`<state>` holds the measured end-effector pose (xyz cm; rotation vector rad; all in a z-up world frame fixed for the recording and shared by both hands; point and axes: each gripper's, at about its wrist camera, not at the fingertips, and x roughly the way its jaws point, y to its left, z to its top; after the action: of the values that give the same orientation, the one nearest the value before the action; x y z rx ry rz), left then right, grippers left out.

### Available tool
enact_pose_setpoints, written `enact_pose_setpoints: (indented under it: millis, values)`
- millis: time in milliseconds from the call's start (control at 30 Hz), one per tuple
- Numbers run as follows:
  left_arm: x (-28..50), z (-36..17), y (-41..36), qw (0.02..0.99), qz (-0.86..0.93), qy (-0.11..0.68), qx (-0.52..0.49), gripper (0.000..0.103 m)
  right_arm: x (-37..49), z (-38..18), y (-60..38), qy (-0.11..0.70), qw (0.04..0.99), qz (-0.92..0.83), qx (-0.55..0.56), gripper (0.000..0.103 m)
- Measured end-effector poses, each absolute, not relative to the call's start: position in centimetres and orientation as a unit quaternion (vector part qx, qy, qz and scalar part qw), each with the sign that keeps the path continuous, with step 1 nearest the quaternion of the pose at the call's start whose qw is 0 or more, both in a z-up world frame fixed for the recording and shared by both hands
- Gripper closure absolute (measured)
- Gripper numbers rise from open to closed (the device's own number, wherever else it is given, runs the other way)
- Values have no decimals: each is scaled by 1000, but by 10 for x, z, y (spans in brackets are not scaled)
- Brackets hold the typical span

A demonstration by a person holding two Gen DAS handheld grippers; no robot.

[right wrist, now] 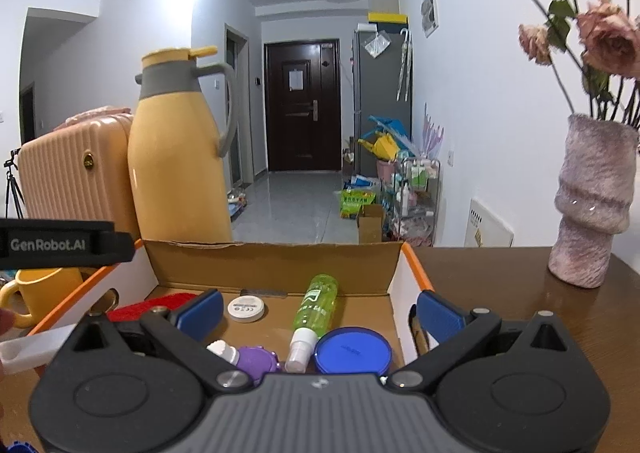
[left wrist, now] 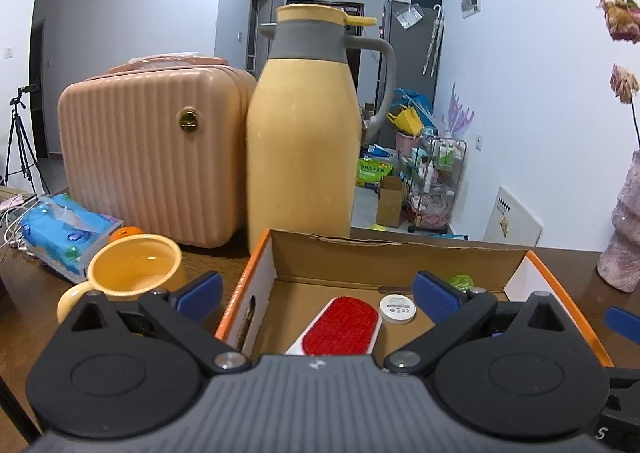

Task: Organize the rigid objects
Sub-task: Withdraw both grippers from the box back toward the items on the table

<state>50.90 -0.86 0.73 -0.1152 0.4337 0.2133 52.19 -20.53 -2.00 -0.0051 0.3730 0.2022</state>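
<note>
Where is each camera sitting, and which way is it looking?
Left wrist: on the left gripper, open with nothing between its pads, looking forward and slightly down into the cardboard box at the red brush; the yellow mug sits left.
Right wrist: on the right gripper, open too, over the same cardboard box, above the green spray bottle and blue lid; the left gripper's black body shows at the left edge.
Shared: box, white round disc, yellow thermos jug, pink suitcase.
</note>
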Motion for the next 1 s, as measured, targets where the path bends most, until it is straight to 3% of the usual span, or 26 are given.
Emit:
enact_pose_setpoints:
  millis: [1000]
  values:
    - [385,-6,37,973,98,199,-56,0,375,-40,-226,146,983,105,-39,0]
